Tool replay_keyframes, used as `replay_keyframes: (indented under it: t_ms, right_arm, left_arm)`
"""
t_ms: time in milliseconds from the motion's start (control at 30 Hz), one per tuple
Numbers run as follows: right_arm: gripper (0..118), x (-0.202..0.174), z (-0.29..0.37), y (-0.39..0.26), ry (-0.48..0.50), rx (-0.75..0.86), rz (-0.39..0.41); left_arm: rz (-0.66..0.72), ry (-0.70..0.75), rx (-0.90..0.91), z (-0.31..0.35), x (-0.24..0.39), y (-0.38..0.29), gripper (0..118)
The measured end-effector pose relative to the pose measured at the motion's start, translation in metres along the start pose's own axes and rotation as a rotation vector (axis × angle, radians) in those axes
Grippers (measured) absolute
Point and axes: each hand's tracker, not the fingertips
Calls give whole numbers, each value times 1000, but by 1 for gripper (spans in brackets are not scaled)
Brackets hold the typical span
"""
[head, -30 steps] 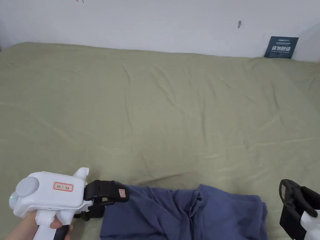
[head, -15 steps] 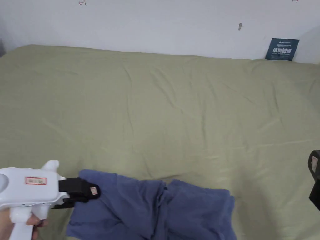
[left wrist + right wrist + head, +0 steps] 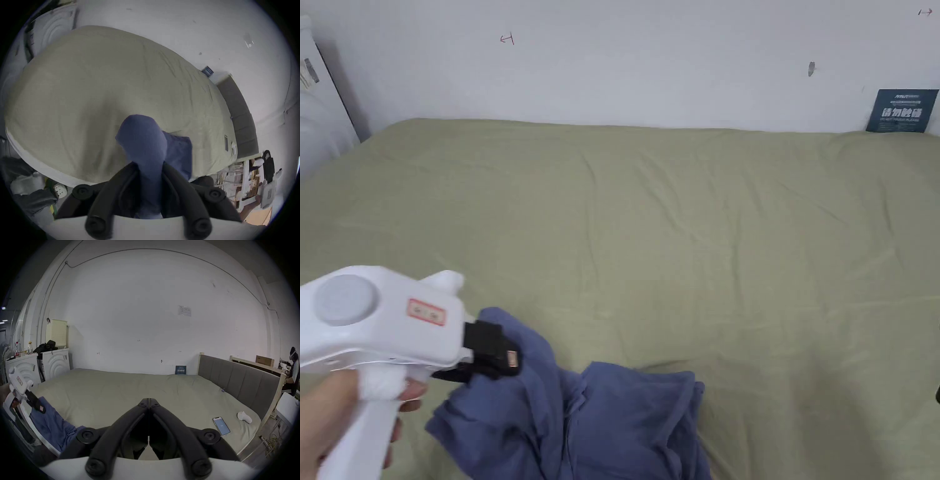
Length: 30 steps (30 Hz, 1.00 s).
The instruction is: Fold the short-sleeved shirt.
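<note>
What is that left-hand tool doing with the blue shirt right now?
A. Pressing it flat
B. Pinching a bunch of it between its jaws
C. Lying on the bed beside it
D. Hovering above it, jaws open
B: the left gripper has a bunch of the shirt clamped between its jaws.

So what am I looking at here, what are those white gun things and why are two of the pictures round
Each white tool is a hand-held gripper with two black jaws, worked by a person. The flat picture comes from a camera on the person's head; the round ones come from cameras riding on each gripper. The left hand-held gripper is clamped on a crumpled blue shirt, lifting part of it off the green bed. The right hand-held gripper is shut and holds nothing. A phone also lies on the bed.
</note>
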Motion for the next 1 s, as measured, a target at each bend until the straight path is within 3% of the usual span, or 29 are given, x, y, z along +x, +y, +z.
replay_keyframes:
  t_ms: [233,267,300,333,500,533,567,600,633,667,733,900,1000]
  right_arm:
    - [0,12,2,-18,-2,-57,-27]
    - [0,14,2,-20,-3,-64,-30]
    - [0,16,2,-22,-6,-71,-33]
    - [0,18,2,-23,-9,-79,-34]
    - [0,29,2,-30,-26,-110,-41]
    - [0,30,1,-32,-28,-113,-48]
    - [0,31,-1,-33,-27,-120,-58]
    - [0,32,-2,-34,-24,-125,-69]
    - [0,32,-3,-35,-20,-128,-81]
    - [0,31,-4,-37,-14,-133,-88]
    - [0,28,-7,-40,3,-150,-100]
    - [0,20,-15,-52,55,-217,-134]
    - [0,17,-21,-62,84,-281,-144]
  left_arm:
    - [-179,73,-105,-94,85,-7,15]
    - [-201,75,-110,-110,93,-9,29]
    - [-208,56,-94,-122,101,-18,79]
    - [-232,44,-109,-135,106,-19,114]
    - [-189,-27,-101,-129,105,-20,118]
    - [-167,-63,-78,-122,100,-18,117]
    - [-147,-96,-55,-110,95,-21,109]
    - [-138,-118,-25,-101,88,-20,66]
    - [-135,-137,5,-93,81,-20,8]
    - [-129,-144,14,-91,75,-21,0]
    - [-120,-152,-1,-99,67,-32,0]
    - [-73,-363,-176,-157,53,-65,0]
    - [-122,-259,-230,-205,47,-88,0]
